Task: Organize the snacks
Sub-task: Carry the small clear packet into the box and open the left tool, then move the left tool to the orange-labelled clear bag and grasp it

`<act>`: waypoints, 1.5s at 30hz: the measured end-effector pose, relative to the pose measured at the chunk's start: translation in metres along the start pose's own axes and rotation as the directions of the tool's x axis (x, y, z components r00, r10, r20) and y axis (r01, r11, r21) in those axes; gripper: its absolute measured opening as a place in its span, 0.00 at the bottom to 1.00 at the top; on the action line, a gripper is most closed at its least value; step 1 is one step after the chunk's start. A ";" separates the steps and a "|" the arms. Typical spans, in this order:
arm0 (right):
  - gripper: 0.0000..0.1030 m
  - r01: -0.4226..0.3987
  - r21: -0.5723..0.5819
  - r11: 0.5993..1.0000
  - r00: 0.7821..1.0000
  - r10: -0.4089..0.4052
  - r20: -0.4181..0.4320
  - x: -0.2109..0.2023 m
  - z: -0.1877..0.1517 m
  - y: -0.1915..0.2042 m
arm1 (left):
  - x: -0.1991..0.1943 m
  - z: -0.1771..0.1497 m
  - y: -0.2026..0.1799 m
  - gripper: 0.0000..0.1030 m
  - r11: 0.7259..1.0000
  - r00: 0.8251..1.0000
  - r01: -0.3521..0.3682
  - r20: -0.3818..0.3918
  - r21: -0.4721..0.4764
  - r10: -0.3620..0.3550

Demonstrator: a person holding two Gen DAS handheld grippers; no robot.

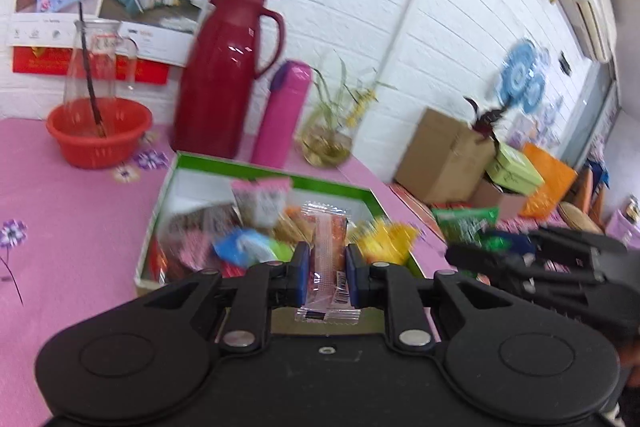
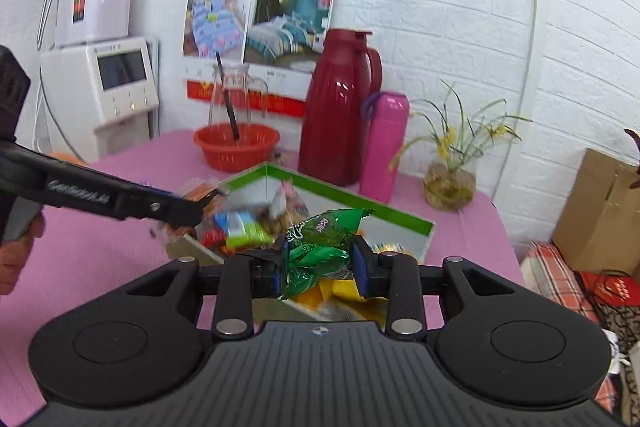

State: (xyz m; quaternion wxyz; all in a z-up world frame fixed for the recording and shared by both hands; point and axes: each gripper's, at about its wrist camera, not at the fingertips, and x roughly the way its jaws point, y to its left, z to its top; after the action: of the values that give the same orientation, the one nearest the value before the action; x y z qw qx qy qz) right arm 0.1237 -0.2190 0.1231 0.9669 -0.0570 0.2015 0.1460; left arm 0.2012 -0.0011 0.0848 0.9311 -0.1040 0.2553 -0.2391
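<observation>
Left gripper (image 1: 327, 269): its jaws were clamped on a clear-wrapped orange snack bar (image 1: 329, 259), pinched across its narrow width.
Snack bar axis: its long axis ran straight ahead along the fingers, far end pointing toward the box, barcode end back toward the camera.
Right gripper (image 2: 319, 261): its jaws were closed on a crumpled green snack packet (image 2: 320, 243), which bulged above and below the pads.
Green packet axis: no clear long axis; it was bunched, its upper corner tilted up and to the right.
Box (image 1: 256, 169): an open, green-rimmed box on the pink table (image 1: 80, 211), part-filled with mixed snacks, lying directly ahead of and below both held items.
Nearer hand: judged roughly equal; the left gripper's fingers reached over the box's left edge in the right wrist view.
Deciding relation: each item hung above the box, not resting in it.
</observation>
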 end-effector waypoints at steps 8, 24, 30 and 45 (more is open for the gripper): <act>0.54 0.027 0.048 0.998 0.996 -0.030 0.079 0.051 0.012 0.001 | 0.046 0.021 0.033 0.00 0.994 0.995 -0.098 0.011 -0.048 0.098; 1.00 0.094 0.036 0.995 0.996 -0.094 -0.004 0.087 -0.015 0.004 | 0.064 0.006 0.049 1.00 0.972 0.973 -0.229 0.014 -0.046 0.230; 1.00 0.082 0.028 0.996 0.996 -0.083 0.018 0.066 -0.010 0.012 | 0.049 0.002 0.038 1.00 0.975 0.975 -0.222 0.017 -0.027 0.223; 1.00 0.101 -0.026 0.995 0.994 -0.100 0.054 -0.033 -0.024 0.010 | -0.010 -0.032 -0.011 1.00 0.998 0.998 -0.032 -0.049 0.049 0.034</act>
State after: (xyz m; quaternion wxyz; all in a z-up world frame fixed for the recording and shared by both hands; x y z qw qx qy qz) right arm 0.0828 -0.2216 0.1140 0.9770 -0.0773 0.1708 0.1015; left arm 0.1726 -0.0078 0.0652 0.9304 -0.0712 0.2743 -0.2323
